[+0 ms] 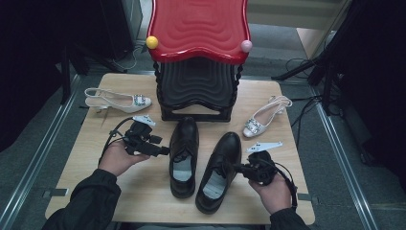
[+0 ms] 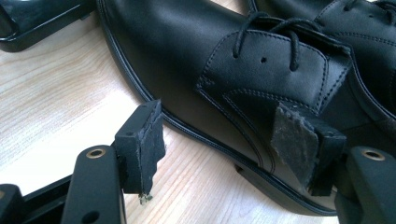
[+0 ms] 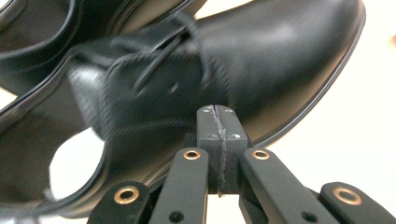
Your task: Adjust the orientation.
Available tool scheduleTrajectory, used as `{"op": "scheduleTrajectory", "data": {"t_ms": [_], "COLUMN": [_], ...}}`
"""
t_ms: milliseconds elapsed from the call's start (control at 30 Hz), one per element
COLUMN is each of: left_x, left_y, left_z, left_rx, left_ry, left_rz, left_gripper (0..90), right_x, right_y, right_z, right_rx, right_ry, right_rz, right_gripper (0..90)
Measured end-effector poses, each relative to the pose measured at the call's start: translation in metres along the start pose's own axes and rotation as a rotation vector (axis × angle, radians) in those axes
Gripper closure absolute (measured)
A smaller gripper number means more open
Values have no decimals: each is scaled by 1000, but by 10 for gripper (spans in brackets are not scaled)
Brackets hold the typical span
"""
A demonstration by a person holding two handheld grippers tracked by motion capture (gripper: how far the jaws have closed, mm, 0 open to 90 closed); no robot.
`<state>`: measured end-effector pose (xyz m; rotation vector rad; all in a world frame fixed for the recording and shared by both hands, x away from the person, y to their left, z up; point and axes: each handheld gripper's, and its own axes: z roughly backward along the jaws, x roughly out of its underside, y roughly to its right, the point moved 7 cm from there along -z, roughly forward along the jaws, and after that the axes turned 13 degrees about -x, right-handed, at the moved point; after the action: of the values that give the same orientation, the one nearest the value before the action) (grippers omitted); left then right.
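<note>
The rear part of my left shoe [image 2: 243, 70] and its far side are cut off in the left gripper view, and the black stand [image 2: 28, 21] shows there as just a corner at the top edge. My right gripper view is blurred, so the laces and stitching of the right shoe [image 3: 261, 60] are hard to read, and its heel runs out of frame.

From the high view both black shoes sit side by side in the middle of the wooden table [image 1: 86, 158], toes toward the stand with the red top [image 1: 198, 24]: the left shoe [image 1: 184, 155] and the right shoe [image 1: 218, 170]. Two white heeled shoes lie apart, one at the left [image 1: 117, 100], one at the right [image 1: 265, 117].

My left gripper [image 2: 224, 140] stands open against the left shoe's side, one pad [image 2: 292, 140] in front of the leather, the other over the table. My right gripper [image 3: 218, 140] is closed with pads pressed together on nothing, just beside the right shoe.
</note>
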<state>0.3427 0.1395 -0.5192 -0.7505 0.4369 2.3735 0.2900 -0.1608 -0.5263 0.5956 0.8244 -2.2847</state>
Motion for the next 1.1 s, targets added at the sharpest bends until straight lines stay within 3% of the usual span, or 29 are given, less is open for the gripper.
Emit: {"op": "scheduleTrajectory", "data": {"t_ms": [333,433,733,1100], "left_x": [-3,-2,-1,3], "left_y": [2,2,3,3], "left_z": [-3,-2,-2,-1], "left_rx": [7,5,3,0], "left_ry": [-3,-3,-5,-7], "left_rz": [-11,-14,-12,-12], "left_gripper": [343,342,342,343], "right_x": [13,15,12,5], "right_y": [-21,-22,-24,-24], "right_z": [3,-3,-13,-23], "right_rx": [-37,-36,-17,-34], "right_ry": [-13,-39,-45,-31], "right_rz": [14,10,23,25], "right_gripper": [900,900,900,900]}}
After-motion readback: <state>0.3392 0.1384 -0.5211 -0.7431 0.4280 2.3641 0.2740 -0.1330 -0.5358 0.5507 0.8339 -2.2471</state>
